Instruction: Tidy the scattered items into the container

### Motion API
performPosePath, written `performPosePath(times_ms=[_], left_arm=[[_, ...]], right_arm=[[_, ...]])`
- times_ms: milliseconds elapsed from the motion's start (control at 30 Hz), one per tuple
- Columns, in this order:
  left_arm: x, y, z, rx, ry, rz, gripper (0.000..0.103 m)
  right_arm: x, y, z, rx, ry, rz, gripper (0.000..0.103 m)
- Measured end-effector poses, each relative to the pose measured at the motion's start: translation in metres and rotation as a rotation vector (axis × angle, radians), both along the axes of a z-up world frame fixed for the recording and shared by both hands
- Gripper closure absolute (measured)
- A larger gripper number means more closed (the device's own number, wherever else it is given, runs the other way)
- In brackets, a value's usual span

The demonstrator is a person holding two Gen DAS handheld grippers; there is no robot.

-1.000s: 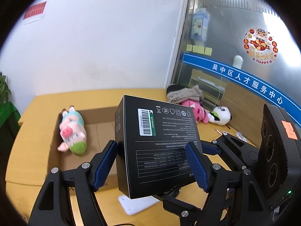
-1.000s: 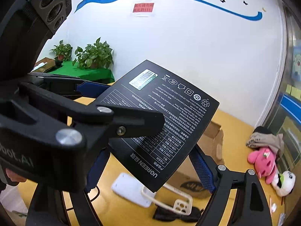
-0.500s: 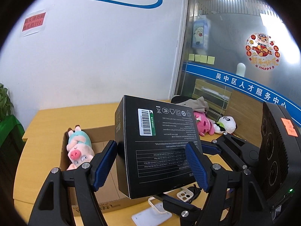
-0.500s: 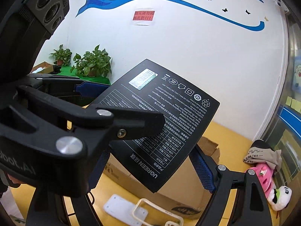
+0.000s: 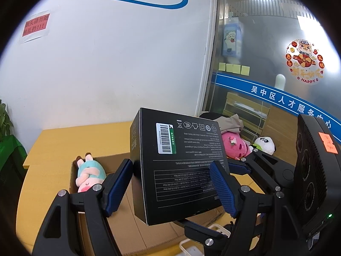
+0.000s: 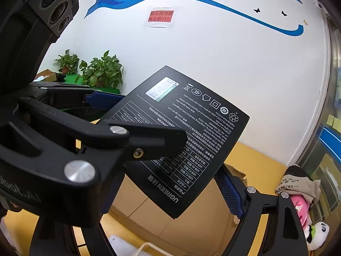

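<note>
Black box point(image 5: 181, 170) clamped between both grippers, left point(image 5: 170, 188) and right point(image 6: 170, 192). Now raised higher, over cardboard carton point(image 5: 132, 224). Ready for lowering in.

Even, bright indoor light filled both fisheye views, with daylight blowing out the frosted glass point(image 5: 277, 49) at right. Glare washed over the barcode label point(image 6: 162, 89) on the box point(image 6: 181, 140). Edges curved heavily and fell to black vignette.

Yellow table point(image 5: 53, 140) (cardboard box point(image 5: 136, 230), toys point(image 5: 234, 147))
</note>
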State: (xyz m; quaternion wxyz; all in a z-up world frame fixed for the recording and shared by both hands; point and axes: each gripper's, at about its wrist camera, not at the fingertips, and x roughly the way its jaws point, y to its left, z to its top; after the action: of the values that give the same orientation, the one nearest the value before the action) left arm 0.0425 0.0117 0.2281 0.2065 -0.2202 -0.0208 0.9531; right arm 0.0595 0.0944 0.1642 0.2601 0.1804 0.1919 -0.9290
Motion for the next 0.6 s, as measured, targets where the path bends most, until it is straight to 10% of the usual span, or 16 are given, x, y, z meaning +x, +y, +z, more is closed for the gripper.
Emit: performPosePath(times_ms=[600], left_arm=[[-0.143, -0.005, -0.017, 0.031, -0.081, 0.045, 0.029]], right_arm=[[-0.146, -0.021, -0.007, 0.06, -0.079, 0.013, 0.014]])
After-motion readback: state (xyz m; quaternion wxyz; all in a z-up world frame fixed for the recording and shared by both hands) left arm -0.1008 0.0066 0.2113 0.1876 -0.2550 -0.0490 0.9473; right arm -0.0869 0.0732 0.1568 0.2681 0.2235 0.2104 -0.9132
